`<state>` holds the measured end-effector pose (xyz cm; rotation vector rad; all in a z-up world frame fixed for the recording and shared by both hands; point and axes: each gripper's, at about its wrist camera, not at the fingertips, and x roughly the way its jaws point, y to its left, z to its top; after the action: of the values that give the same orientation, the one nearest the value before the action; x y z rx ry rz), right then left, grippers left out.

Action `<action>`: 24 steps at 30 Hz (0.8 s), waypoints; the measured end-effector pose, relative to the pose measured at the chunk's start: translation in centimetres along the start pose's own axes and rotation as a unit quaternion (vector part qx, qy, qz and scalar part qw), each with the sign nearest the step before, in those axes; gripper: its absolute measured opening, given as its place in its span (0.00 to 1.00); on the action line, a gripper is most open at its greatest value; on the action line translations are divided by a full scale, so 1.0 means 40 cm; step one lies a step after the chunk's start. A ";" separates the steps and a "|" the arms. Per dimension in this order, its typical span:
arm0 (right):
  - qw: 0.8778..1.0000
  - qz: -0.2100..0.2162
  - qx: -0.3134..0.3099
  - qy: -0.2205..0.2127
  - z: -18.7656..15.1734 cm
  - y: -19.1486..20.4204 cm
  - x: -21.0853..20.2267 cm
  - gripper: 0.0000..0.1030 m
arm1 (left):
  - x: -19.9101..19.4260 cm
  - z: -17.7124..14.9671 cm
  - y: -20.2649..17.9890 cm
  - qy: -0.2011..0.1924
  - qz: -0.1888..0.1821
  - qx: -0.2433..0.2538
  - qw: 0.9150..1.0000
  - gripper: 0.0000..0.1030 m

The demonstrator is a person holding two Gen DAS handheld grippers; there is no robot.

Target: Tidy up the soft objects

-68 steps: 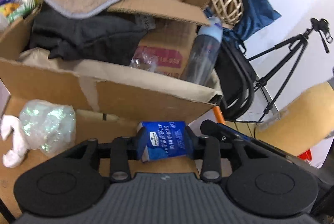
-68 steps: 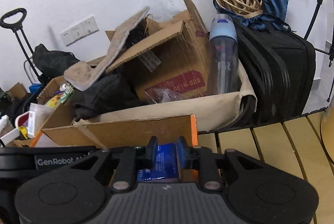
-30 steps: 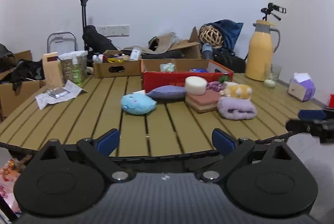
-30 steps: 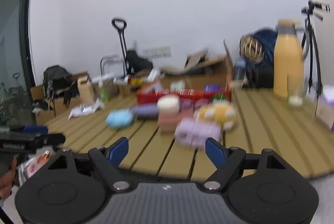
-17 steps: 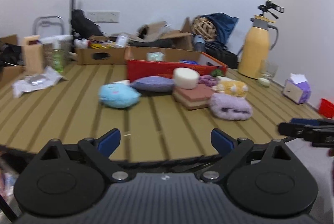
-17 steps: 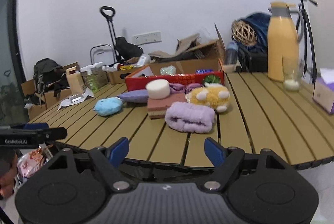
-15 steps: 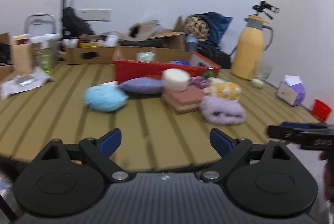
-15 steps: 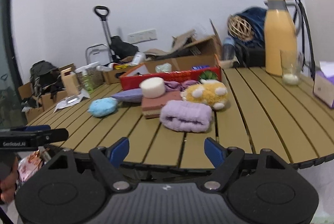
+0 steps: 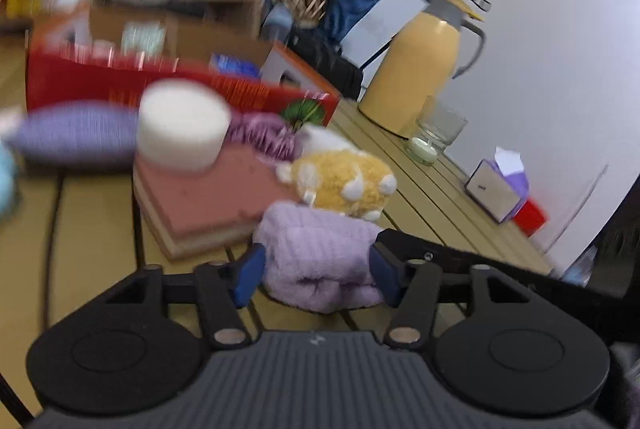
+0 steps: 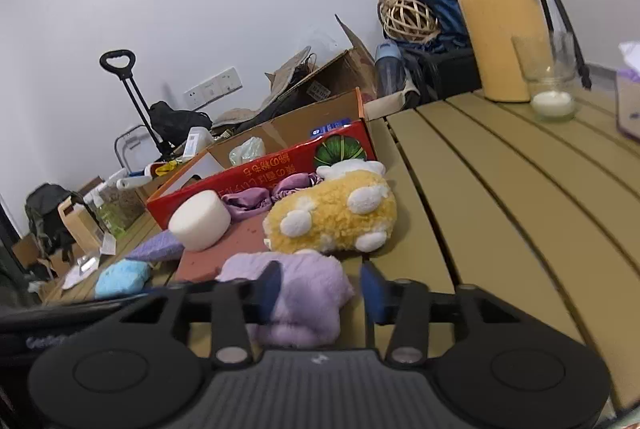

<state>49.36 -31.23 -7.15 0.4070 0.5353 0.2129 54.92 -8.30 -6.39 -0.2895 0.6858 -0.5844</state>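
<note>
A folded lilac towel [image 9: 320, 257] lies at the near edge of the slatted table. My left gripper [image 9: 318, 275] is open with its blue pads on either side of the towel. My right gripper [image 10: 320, 291] is open around the towel's right end [image 10: 298, 293]. Behind the towel sit a yellow plush toy [image 9: 344, 181] [image 10: 336, 217], a pink foam block [image 9: 208, 197] with a white round sponge [image 10: 199, 220] on it, a purple cushion [image 9: 76, 133], a blue plush [image 10: 120, 279] and a red cardboard box [image 10: 280, 165].
A yellow thermos [image 10: 496, 9] and a glass with a candle [image 10: 552, 89] stand at the table's far right. A tissue box [image 9: 498, 189] sits near the right edge. Cardboard boxes and bags are piled behind the table.
Both grippers have moved in from the table's edge to the lilac towel and narrowed around it. Earlier still, both were shut on a blue tissue pack at the boxes.
</note>
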 end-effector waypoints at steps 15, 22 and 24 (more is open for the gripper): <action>0.996 0.055 0.054 0.034 -0.017 -0.040 0.062 0.19 | 0.017 0.001 0.029 -0.008 -0.008 -0.032 0.999 0.25; 0.999 0.045 0.019 0.019 -0.017 0.010 0.008 0.16 | -0.085 -0.011 -0.021 -0.029 -0.017 -0.038 0.999 0.21; 0.999 0.052 0.012 0.005 -0.012 0.034 -0.039 0.16 | -0.134 -0.010 -0.038 -0.040 -0.020 -0.038 0.998 0.21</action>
<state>47.67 -30.31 -6.25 0.4575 0.5275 0.3094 50.69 -6.36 -3.31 -0.3971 0.6272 -0.5823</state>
